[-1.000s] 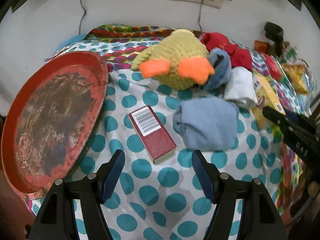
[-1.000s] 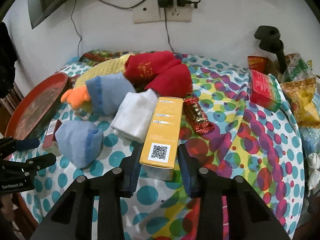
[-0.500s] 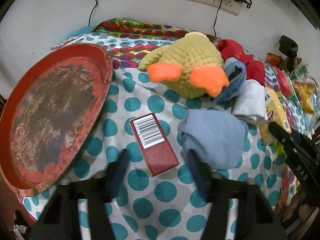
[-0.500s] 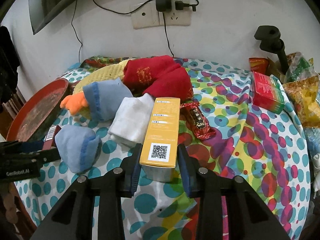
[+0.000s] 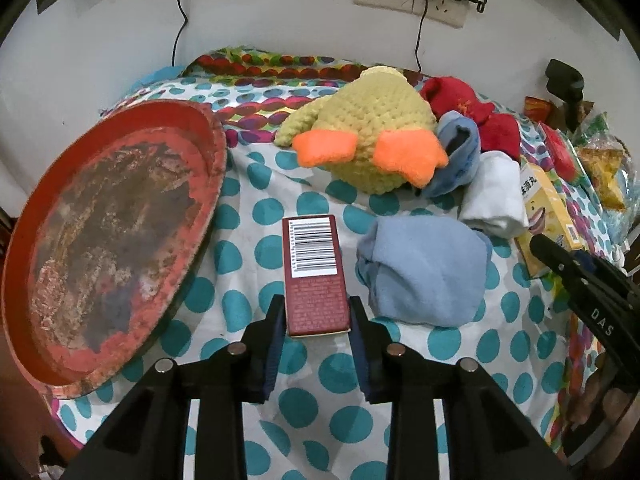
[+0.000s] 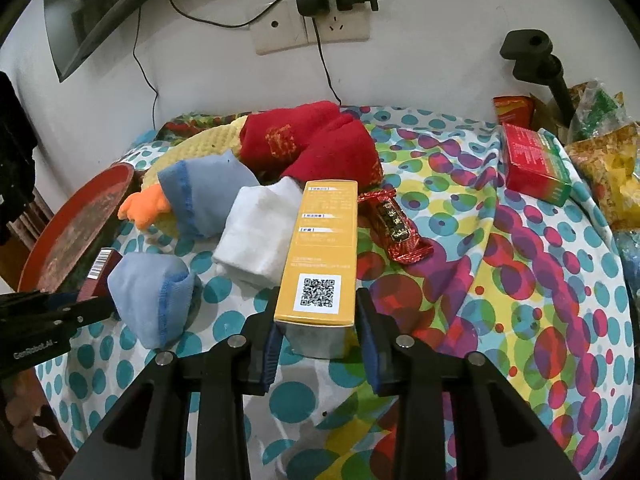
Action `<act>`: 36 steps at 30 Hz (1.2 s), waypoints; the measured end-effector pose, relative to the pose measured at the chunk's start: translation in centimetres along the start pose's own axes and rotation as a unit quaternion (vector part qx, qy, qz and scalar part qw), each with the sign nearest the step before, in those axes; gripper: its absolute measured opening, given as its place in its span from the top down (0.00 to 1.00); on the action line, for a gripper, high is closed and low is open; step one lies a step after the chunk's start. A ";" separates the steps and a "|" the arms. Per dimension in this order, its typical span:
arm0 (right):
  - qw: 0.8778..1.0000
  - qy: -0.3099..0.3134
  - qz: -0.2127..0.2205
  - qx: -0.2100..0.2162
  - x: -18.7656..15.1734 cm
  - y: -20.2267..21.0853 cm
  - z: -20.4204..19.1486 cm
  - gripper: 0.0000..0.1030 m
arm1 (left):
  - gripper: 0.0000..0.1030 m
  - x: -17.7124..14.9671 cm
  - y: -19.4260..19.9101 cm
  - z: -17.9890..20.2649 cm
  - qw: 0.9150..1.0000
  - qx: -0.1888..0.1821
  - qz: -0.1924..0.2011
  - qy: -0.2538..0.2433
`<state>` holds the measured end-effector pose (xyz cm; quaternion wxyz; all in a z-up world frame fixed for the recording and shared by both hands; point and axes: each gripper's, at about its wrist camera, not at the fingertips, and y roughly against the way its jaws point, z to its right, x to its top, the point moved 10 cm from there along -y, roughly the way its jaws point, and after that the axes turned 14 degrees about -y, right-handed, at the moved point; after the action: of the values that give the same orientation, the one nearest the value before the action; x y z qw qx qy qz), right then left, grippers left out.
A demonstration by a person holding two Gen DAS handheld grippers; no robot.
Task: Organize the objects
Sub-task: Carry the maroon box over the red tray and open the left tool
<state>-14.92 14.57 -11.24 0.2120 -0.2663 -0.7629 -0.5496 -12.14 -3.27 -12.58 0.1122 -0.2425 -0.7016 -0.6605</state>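
Left gripper (image 5: 316, 320) clamps the near end of the dark red box (image 5: 314, 276), lying on the dotted cloth (image 5: 248, 184) at 3 o'clock of the red tray (image 5: 120, 232). Right gripper (image 6: 316, 320) grips the yellow box (image 6: 322, 252), white sock (image 6: 258, 236) touching at its 9 o'clock.

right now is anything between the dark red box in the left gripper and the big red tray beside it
Nothing visible. The left gripper is shut on the dark red box, and only bare polka-dot cloth lies between it and the red tray. The blue sock sits on the opposite side.
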 end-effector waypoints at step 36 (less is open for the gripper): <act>0.999 -0.033 0.025 -0.030 1.2 5.4 1.9 0.72 | 0.70 0.2 2.7 -20.5 0.990 0.113 -0.006 0.085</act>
<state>-12.44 17.93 -7.11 0.1919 -0.3097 -0.7460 -0.5575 -14.35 -23.35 -7.98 0.1938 -0.1667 -0.7615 -0.5956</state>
